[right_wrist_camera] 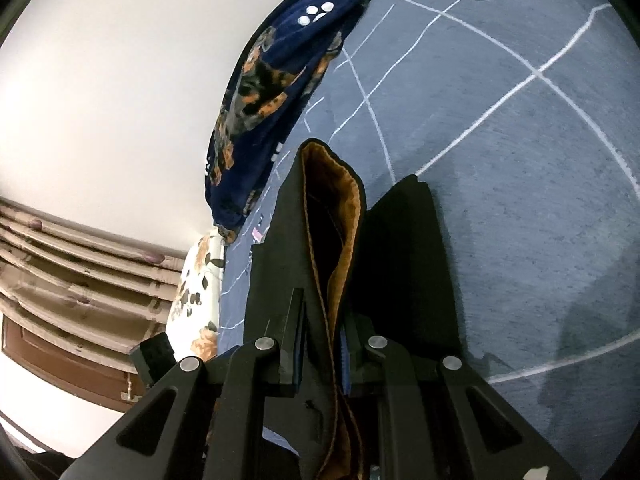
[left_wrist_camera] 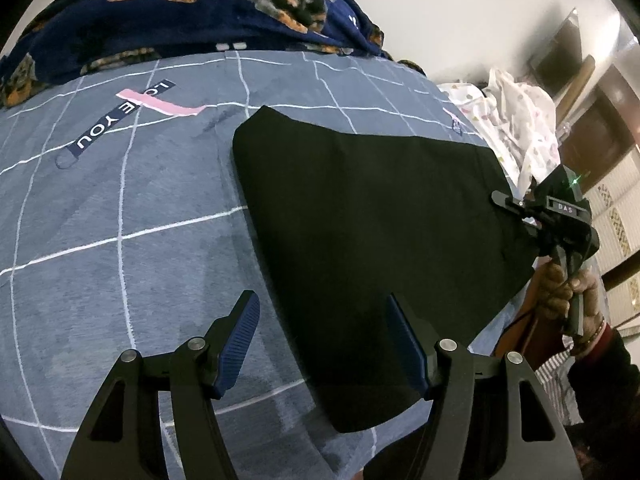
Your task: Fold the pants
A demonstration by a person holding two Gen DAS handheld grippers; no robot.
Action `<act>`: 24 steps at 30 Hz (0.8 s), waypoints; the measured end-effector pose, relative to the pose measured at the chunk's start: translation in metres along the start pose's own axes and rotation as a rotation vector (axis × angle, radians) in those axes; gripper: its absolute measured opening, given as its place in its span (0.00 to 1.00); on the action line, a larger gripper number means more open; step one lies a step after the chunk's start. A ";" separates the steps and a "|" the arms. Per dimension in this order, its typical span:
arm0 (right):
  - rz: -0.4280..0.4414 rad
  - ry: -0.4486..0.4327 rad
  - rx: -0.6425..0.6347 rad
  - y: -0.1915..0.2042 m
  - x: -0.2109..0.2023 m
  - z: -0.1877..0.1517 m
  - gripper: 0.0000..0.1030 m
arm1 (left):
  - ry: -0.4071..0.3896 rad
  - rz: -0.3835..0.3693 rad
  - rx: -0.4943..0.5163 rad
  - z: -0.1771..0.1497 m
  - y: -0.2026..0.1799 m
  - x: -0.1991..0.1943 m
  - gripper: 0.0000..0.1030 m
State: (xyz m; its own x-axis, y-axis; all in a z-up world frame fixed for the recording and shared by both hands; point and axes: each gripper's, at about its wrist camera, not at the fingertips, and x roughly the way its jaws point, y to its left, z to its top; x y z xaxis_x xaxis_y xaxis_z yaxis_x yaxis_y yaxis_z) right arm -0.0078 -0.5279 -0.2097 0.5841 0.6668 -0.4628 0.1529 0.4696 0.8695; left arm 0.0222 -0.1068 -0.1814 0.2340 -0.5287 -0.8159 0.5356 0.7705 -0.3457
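Black pants [left_wrist_camera: 360, 220] lie folded flat on a blue-grey bedsheet [left_wrist_camera: 120, 240] with white grid lines. My left gripper [left_wrist_camera: 324, 332] hovers open over the near left edge of the pants. One blue-padded finger is above the sheet and the other above the black cloth, neither pressing on it. At the right edge of the pants my right gripper [left_wrist_camera: 516, 204], held by a hand [left_wrist_camera: 560, 280], clamps the cloth. In the right wrist view the right gripper [right_wrist_camera: 324, 320] is shut on a lifted fold of the pants [right_wrist_camera: 280, 248], whose brown lining [right_wrist_camera: 344, 216] shows.
A dark blue blanket [left_wrist_camera: 180, 12] with orange and grey dog prints is bunched along the far side of the bed. White patterned cloth [left_wrist_camera: 516, 120] lies beyond the bed's right edge, by a wooden door [left_wrist_camera: 600, 128]. A floral pillow [right_wrist_camera: 200, 280] sits by the wall.
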 end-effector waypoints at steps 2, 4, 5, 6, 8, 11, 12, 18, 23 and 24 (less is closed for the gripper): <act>-0.002 -0.001 -0.002 0.000 -0.001 0.000 0.14 | 0.004 0.001 -0.001 0.000 0.000 0.002 0.64; -0.006 0.000 -0.004 0.000 -0.001 0.000 0.14 | 0.006 0.000 -0.006 0.001 0.001 0.004 0.64; -0.010 0.001 -0.005 0.000 -0.001 0.000 0.14 | 0.008 0.001 -0.009 0.000 0.002 0.005 0.64; -0.017 0.000 -0.002 -0.002 -0.001 0.001 0.14 | 0.008 0.001 -0.011 0.000 0.002 0.006 0.64; -0.020 0.000 0.010 -0.006 0.000 0.002 0.14 | 0.010 -0.001 -0.016 0.000 0.004 0.007 0.64; -0.038 0.000 0.014 -0.011 0.000 0.001 0.14 | 0.013 -0.001 -0.021 0.000 0.004 0.009 0.64; -0.039 0.000 0.017 -0.013 -0.001 0.001 0.14 | 0.014 -0.004 -0.021 0.001 0.005 0.010 0.64; -0.046 -0.051 0.069 -0.025 -0.015 0.003 0.20 | 0.015 -0.001 -0.003 0.002 0.004 0.016 0.64; -0.009 -0.160 0.076 -0.012 -0.067 -0.004 0.21 | 0.018 -0.005 0.007 0.002 0.002 0.016 0.64; 0.037 -0.162 0.084 -0.009 -0.075 -0.011 0.21 | 0.016 -0.007 0.009 0.002 0.001 0.015 0.64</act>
State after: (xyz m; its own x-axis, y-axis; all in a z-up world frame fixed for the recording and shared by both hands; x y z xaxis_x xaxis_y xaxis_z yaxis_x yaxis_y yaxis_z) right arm -0.0614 -0.5755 -0.1845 0.7101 0.5777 -0.4024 0.1909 0.3922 0.8999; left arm 0.0281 -0.1144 -0.1933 0.2169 -0.5282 -0.8210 0.5441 0.7636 -0.3476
